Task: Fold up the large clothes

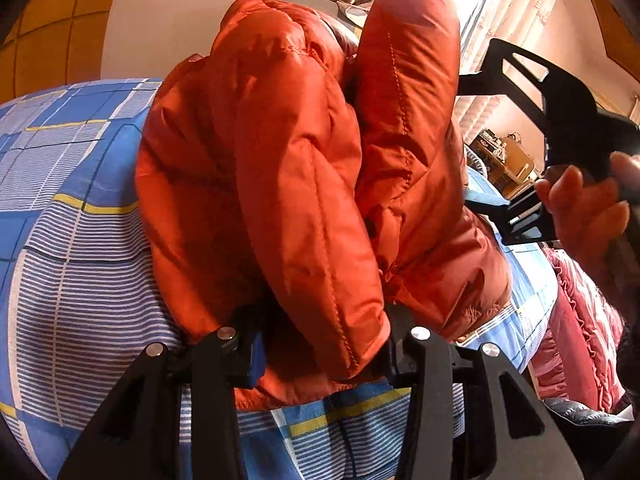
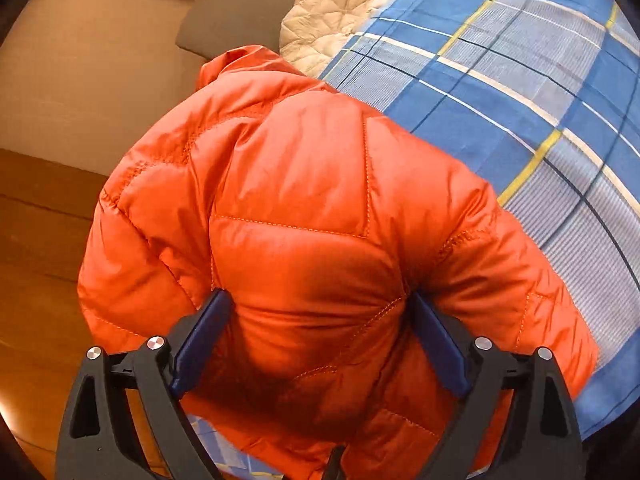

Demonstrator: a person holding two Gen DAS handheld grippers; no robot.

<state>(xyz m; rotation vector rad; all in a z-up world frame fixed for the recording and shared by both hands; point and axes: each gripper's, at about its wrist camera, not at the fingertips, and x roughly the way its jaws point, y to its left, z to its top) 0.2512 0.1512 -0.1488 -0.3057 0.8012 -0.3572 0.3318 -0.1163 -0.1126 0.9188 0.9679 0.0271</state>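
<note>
An orange quilted puffer jacket (image 1: 304,168) is bunched and lifted above the blue plaid bed cover (image 1: 72,208). My left gripper (image 1: 320,356) has its jaws pressed on a thick fold of the jacket, held between the blue pads. In the right wrist view the jacket (image 2: 320,208) fills the middle, its padded back facing me. My right gripper (image 2: 320,320) has its blue-padded fingers (image 2: 200,336) spread wide and pressed into the jacket's sides, squeezing a padded panel. The right gripper also shows in the left wrist view (image 1: 552,128), held by a hand.
The bed cover (image 2: 520,80) spreads to the right. A white quilt (image 2: 328,24) and a grey pillow (image 2: 228,20) lie at the far end. Wooden floor (image 2: 36,280) is to the left. A pink ruffled cushion (image 1: 576,328) and curtains (image 1: 516,16) are to the right.
</note>
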